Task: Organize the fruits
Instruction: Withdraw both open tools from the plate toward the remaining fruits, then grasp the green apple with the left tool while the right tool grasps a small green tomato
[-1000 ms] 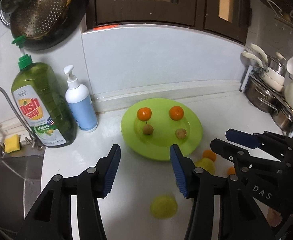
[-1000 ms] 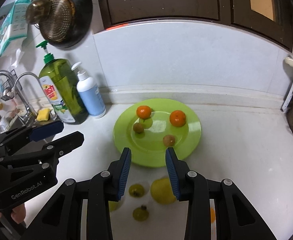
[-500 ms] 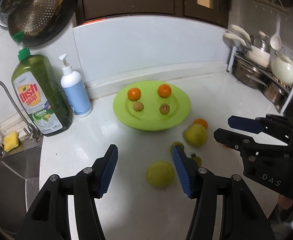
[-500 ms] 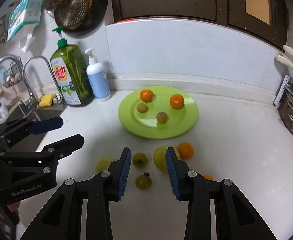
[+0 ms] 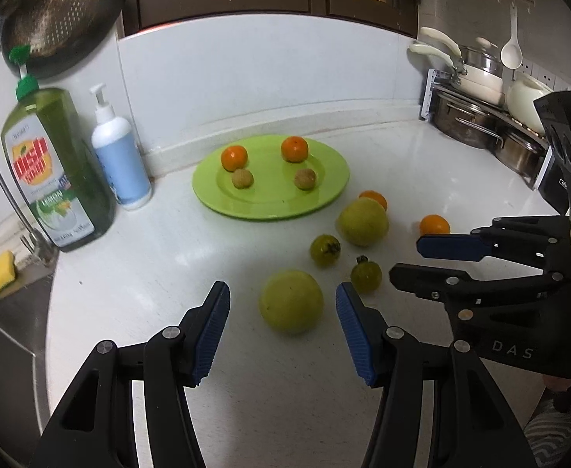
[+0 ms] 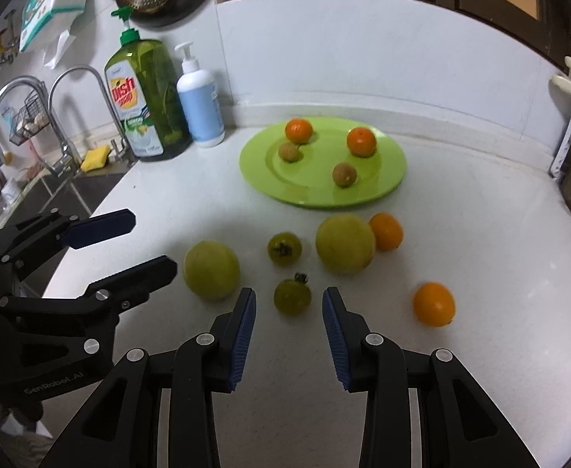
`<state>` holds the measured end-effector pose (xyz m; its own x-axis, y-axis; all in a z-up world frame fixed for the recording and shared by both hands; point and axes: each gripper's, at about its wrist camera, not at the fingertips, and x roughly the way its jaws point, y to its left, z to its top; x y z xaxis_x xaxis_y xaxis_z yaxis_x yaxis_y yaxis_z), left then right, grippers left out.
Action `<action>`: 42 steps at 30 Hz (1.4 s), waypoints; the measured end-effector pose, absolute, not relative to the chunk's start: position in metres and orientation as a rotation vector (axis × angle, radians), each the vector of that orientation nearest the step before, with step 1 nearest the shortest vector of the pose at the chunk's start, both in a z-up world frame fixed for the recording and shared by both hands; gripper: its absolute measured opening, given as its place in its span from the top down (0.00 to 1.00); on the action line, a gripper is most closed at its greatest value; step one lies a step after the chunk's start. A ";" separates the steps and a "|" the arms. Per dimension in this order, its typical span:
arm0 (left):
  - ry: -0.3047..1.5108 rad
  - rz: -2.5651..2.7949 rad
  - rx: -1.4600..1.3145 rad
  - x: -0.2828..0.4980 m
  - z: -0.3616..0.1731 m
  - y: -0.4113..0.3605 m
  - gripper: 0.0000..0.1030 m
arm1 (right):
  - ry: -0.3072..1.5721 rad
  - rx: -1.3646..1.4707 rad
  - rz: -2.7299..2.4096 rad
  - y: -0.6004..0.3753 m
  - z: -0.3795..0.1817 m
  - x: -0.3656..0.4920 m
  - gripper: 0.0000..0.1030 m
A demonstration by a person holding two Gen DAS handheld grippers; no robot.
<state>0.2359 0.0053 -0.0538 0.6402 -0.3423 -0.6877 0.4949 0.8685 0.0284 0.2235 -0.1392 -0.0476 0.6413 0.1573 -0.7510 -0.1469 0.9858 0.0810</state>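
Two spread grippers over loose fruit
Left gripper [image 5: 282,323] brackets a yellow-green fruit [image 5: 291,301], apparently untouched; right gripper [image 6: 288,314] frames a small green tomato [image 6: 292,296].

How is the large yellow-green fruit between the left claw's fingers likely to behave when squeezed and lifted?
The large yellow-green fruit looks round and smooth, so it may roll if nudged off-centre. It nearly fills the open left claw, so the grip margin seems slim. It probably feels firm.

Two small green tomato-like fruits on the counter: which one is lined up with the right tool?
The nearer small green fruit, stem pointing up, sits just ahead of the open right tool. The other small green fruit lies farther back, toward the green plate.
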 end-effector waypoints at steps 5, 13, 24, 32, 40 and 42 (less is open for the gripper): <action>0.772 -0.496 0.224 0.241 -0.073 0.004 0.46 | 0.862 -0.005 0.195 -0.133 -0.058 0.229 0.64; 0.801 -0.508 0.224 0.254 -0.091 -0.003 0.46 | 0.917 0.013 0.212 -0.135 -0.078 0.245 0.64; 0.819 -0.529 0.207 0.268 -0.099 -0.010 0.46 | 0.937 0.020 0.214 -0.139 -0.088 0.255 0.68; 0.834 -0.540 0.186 0.273 -0.102 -0.011 0.52 | 0.948 0.015 0.209 -0.139 -0.089 0.259 0.70; 0.849 -0.509 0.167 0.272 -0.100 -0.009 0.53 | 0.946 0.019 0.206 -0.138 -0.088 0.258 0.71; 0.847 -0.505 0.164 0.271 -0.098 -0.007 0.53 | 0.941 0.015 0.203 -0.137 -0.087 0.258 0.71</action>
<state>0.2714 -0.0071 -0.0984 0.5530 -0.3609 -0.7510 0.4886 0.8705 -0.0586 0.2575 -0.1372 -0.0873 0.5716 0.1796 -0.8006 -0.1669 0.9808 0.1008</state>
